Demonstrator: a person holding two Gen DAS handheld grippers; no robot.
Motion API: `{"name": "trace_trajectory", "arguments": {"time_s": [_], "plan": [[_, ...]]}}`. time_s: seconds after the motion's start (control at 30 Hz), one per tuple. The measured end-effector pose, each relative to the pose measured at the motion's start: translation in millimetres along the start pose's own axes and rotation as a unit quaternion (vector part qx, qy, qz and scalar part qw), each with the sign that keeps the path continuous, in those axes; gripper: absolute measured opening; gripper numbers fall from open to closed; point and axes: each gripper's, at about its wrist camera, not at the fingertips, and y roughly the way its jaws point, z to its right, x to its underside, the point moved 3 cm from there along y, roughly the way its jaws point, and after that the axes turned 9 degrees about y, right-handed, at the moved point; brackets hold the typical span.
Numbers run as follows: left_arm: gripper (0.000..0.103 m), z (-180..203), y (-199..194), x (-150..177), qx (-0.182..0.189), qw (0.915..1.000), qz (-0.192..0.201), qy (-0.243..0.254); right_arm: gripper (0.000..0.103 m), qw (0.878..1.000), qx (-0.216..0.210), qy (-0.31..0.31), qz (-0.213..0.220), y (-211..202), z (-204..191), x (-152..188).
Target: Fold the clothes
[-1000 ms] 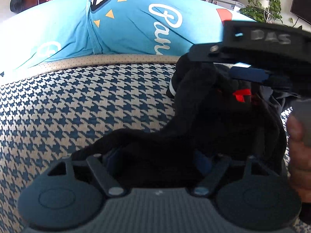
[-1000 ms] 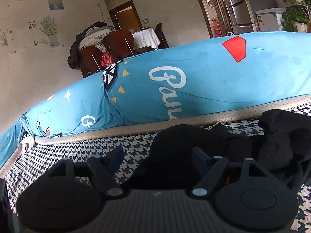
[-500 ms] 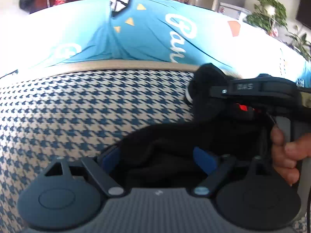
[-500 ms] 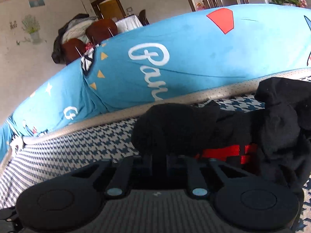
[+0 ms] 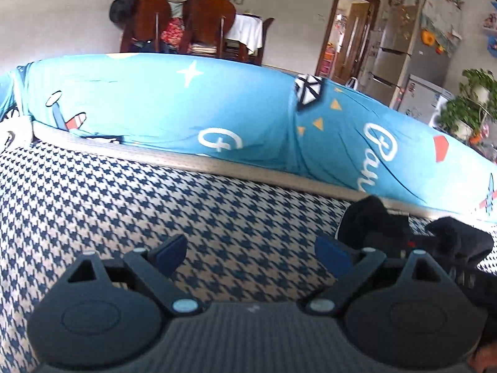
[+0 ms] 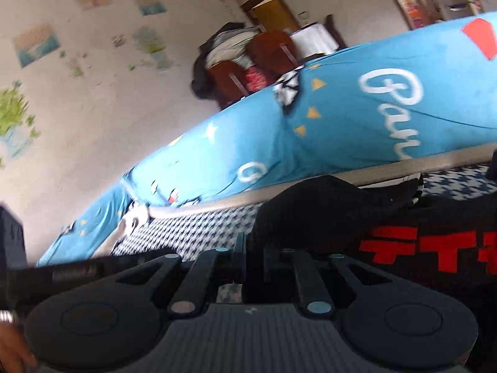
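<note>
Right gripper (image 6: 254, 250) clamped on black garment (image 6: 403, 217), lower right of frame, likely to anchor fabric; left gripper (image 5: 248, 251) opening, empty, over houndstooth cushion (image 5: 124, 205), lower centre, presumably freed for regrasp.

Ahead of my left gripper (image 5: 251, 253), jaws opening with nothing between them, the houndstooth seat (image 5: 155, 205) lies bare to the left and far side, so I can pass there. The blue backrest cushion (image 5: 217, 118) walls off the far edge. To the right, the black garment (image 5: 382, 227) heaps up, blocking that side.
</note>
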Motion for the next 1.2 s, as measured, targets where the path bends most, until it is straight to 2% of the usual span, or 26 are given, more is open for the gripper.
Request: {"name": "trace_trajectory", "arguments": {"time_s": [0.17, 0.23, 0.3, 0.4, 0.67, 0.83, 1.0, 1.2], "plan": [[0.095, -8.6, 2.6, -1.2, -0.003, 0.9999, -0.003, -0.015, 0.016, 0.996, -0.016, -0.063, -0.059, 15.9, -27.8, 26.1], [0.096, -7.5, 1.9, -0.3, -0.004, 0.9999, -0.004, -0.013, 0.025, 0.991, -0.010, -0.089, -0.094, 20.6, -36.5, 38.9], [0.097, -2.8, 1.7, 0.4, -0.003, 0.9999, -0.004, -0.011, 0.041, 0.987, -0.006, -0.109, -0.120, 20.6, -42.0, 48.8], [0.097, 3.8, 1.2, 0.9, -0.002, 1.0000, -0.005, -0.008, 0.048, 0.982, -0.004, -0.134, -0.131, 12.3, -46.5, 56.9], [0.099, 25.8, 9.6, 3.1, 0.000, 0.9999, -0.016, 0.003, 0.048, 0.981, -0.015, -0.129, -0.147, -10.1, -42.7, 53.8], [0.103, 40.7, 12.0, 2.9, 0.008, 0.9997, -0.023, 0.001, 0.048, 0.978, -0.006, -0.148, -0.148, -30.4, -43.1, 53.5], [0.103, 59.7, 8.2, 0.8, 0.026, 0.9994, -0.023, 0.004, 0.049, 0.980, 0.025, -0.143, -0.135, -45.4, -32.7, 45.2], [0.103, 82.4, -3.0, -3.3, 0.049, 0.9985, -0.011, 0.022, 0.049, 0.985, 0.077, -0.121, -0.098, -65.3, -13.2, 28.9]]}}
